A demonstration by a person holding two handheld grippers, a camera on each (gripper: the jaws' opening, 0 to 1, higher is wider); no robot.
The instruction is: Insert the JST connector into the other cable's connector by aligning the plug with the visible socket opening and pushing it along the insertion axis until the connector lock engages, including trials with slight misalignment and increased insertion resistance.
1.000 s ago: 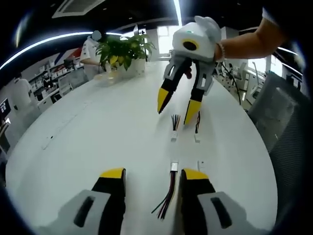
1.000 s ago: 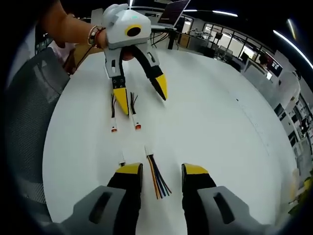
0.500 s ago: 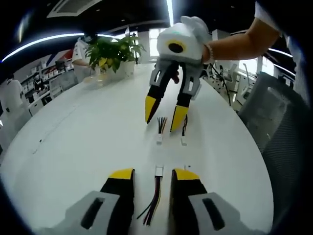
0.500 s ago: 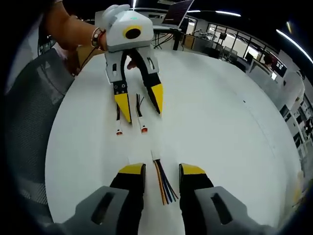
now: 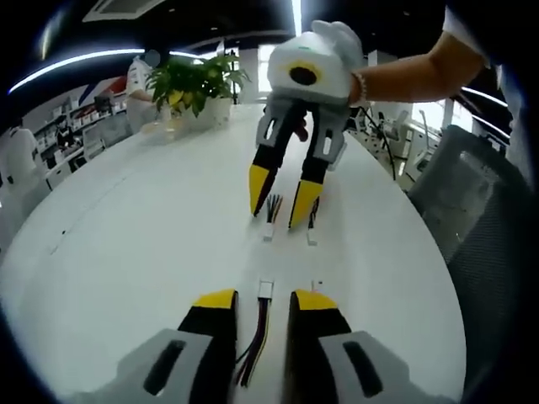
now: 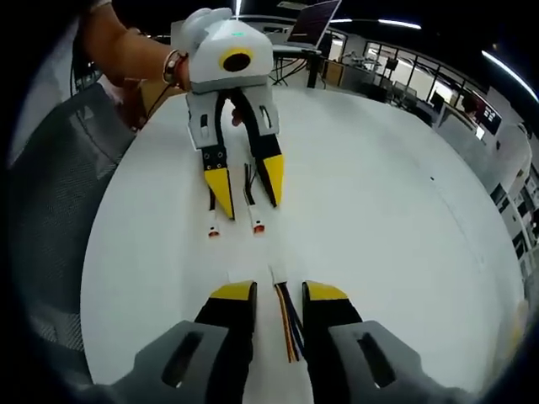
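Observation:
On the white table [image 5: 126,227] two multi-wire cables lie end to end. My left gripper [image 5: 264,300] stands open, its yellow-tipped jaws close on either side of the near cable's wires [image 5: 254,349], whose white connector [image 5: 265,289] lies just ahead of the tips. Opposite, my right gripper [image 5: 282,195] hangs from a person's hand, open and straddling the other cable's wires [image 5: 272,206], whose connector [image 5: 268,234] faces mine. In the right gripper view, the right gripper [image 6: 278,292] straddles coloured wires [image 6: 288,324], and the left gripper [image 6: 247,185] straddles its own cable behind its connector [image 6: 258,227].
A second, thinner cable pair lies beside the first, with small connectors [image 5: 312,239] [image 6: 213,232]. A potted plant [image 5: 189,84] stands at the table's far end, with a person behind it. A grey mesh chair [image 5: 476,194] [image 6: 46,202] borders the table. A laptop [image 6: 312,21] sits far off.
Both grippers' jaws have narrowed around their cables. The two grippers have drawn closer to each other and sit lower over the table.

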